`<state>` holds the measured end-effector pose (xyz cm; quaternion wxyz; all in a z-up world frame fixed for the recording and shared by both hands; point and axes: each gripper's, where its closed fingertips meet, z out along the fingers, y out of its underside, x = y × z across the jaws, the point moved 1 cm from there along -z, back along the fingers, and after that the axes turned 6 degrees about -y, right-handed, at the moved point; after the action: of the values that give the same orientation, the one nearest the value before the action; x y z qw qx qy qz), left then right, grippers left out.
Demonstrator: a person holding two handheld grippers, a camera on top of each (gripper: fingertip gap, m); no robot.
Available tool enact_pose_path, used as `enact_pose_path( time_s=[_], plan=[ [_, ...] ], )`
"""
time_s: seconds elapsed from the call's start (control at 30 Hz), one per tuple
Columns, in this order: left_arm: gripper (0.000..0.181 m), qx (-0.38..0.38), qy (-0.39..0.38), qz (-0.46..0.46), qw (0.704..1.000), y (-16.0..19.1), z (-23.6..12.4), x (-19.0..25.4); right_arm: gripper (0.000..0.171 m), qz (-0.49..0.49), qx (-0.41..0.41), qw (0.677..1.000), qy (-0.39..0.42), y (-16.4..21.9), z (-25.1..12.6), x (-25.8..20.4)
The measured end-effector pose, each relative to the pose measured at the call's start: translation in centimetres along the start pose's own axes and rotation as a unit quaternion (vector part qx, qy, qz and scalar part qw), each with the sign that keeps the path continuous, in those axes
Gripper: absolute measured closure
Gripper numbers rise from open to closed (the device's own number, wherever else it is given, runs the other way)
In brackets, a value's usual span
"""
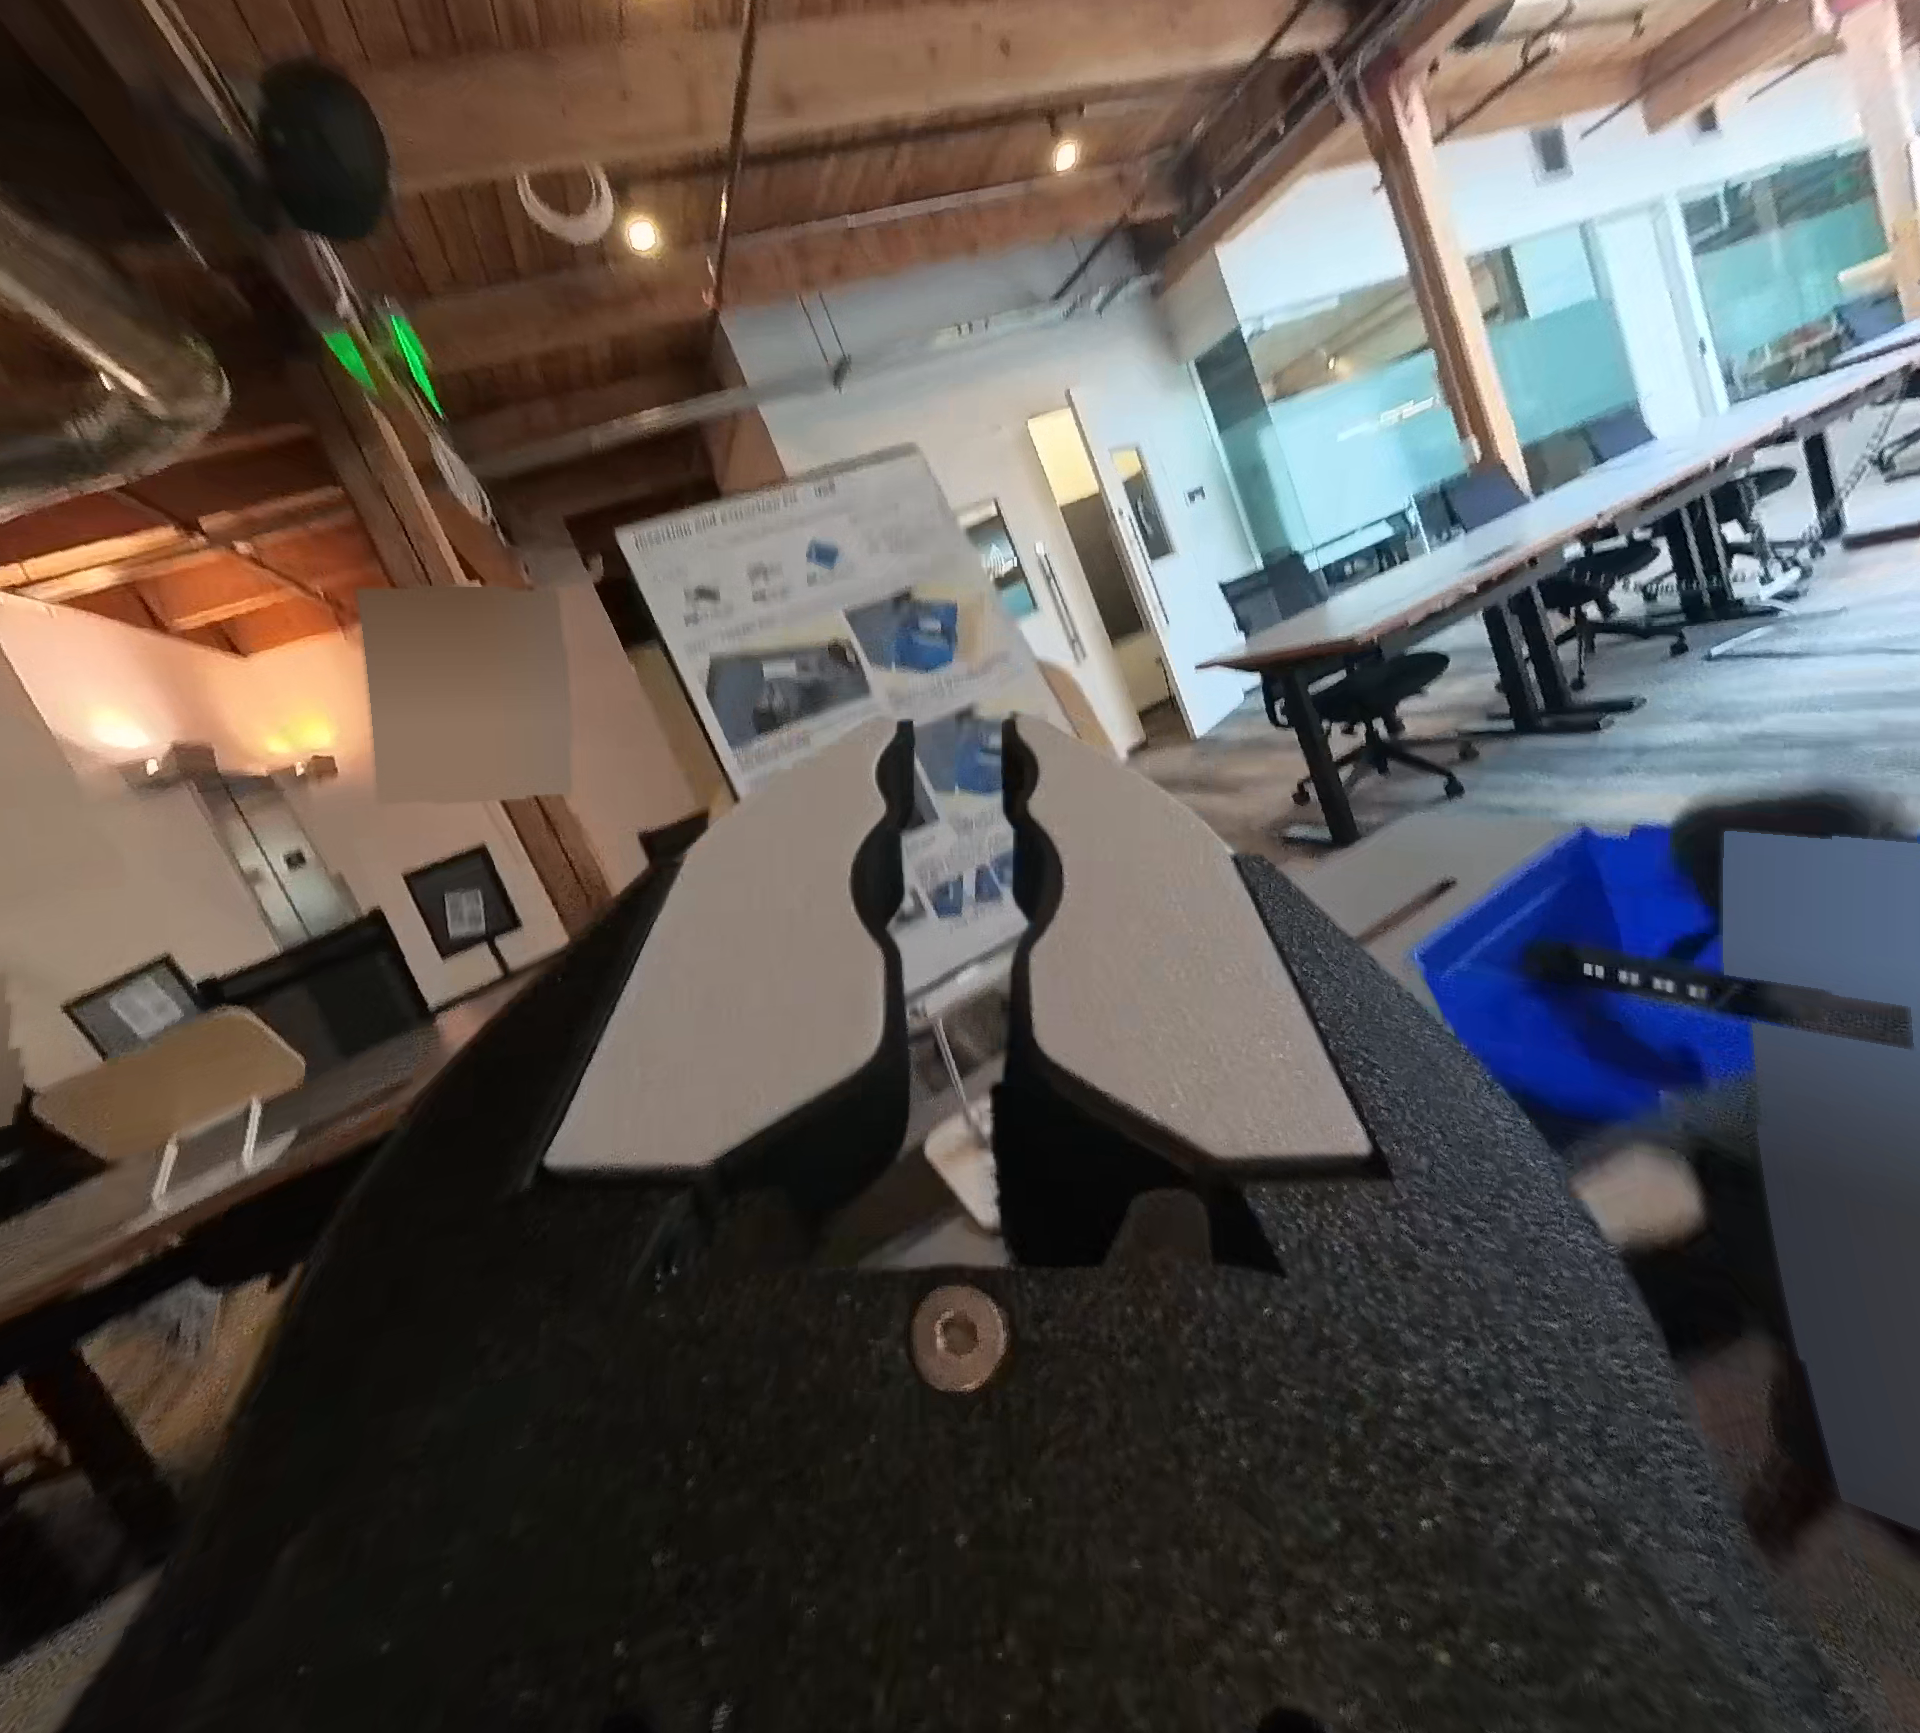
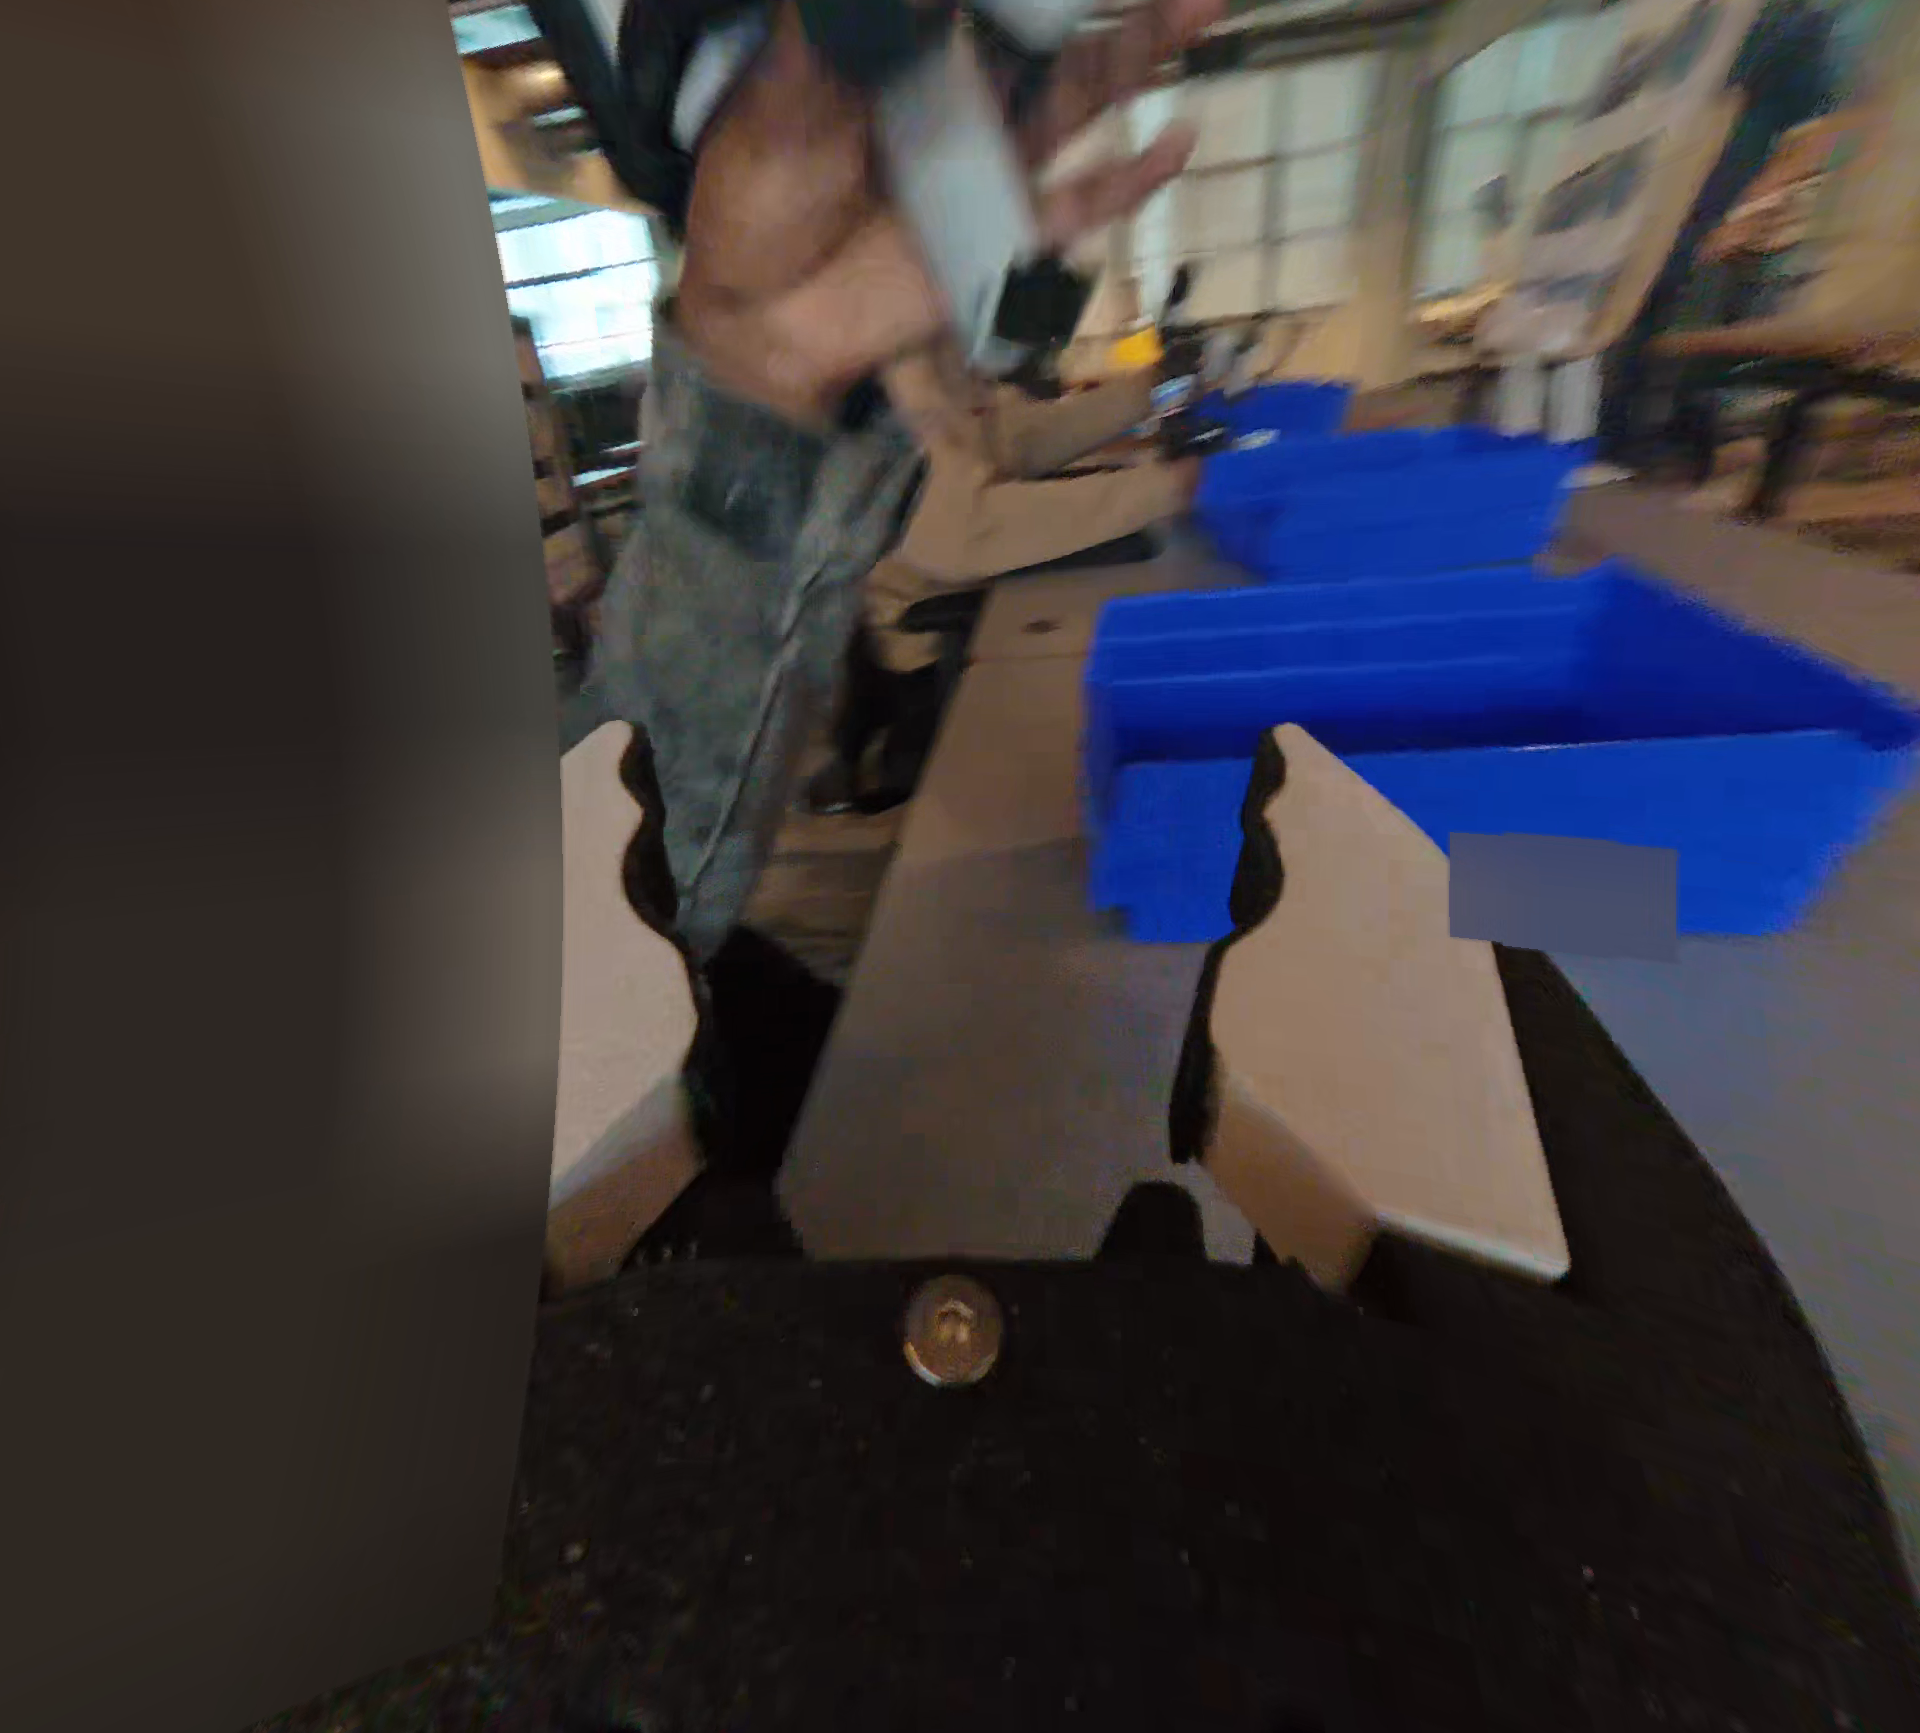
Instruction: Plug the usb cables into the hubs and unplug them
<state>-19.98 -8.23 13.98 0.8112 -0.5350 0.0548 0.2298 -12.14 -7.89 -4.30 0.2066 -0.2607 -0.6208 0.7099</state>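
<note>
Your left gripper [image 1: 958,733] points up into the room with its fingers nearly together, a thin gap between the tips and nothing in it. Low on its right a black hub [image 1: 1662,982] lies across a blue bin [image 1: 1507,987]. Your right gripper [image 2: 951,733] is spread wide and empty over the grey table [image 2: 997,1008], near another blue bin [image 2: 1455,707]. A person [image 2: 748,603] stands beyond its left finger. No USB cable can be made out.
</note>
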Motion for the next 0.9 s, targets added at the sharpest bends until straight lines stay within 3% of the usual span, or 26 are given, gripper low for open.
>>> enact_pose_path(
  time_s=[0.2, 0.5, 0.7, 0.9],
  plan=[
    [0.163, -0.087, -0.016, -0.009, 0.996, 7.2, -1.1, -0.6, 0.07, -0.079, 0.057, 0.98, 0.175, -5.8, -8.0, 2.0],
    [0.163, -0.101, -0.042, -0.041, 0.993, 9.4, -2.9, -2.3, 0.068, -0.193, -0.042, 0.902, 0.384, -7.6, -16.7, 2.9],
    [0.163, -0.136, -0.036, -0.039, 0.989, 12.4, -2.6, -2.0, 0.067, -0.206, -0.009, 0.87, 0.448, -9.8, -20.5, 2.0],
    [0.163, -0.138, -0.031, -0.037, 0.989, 13.1, -2.2, -1.4, 0.068, -0.202, 0.022, 0.837, 0.508, -10.7, -23.8, 2.2]
  ],
)
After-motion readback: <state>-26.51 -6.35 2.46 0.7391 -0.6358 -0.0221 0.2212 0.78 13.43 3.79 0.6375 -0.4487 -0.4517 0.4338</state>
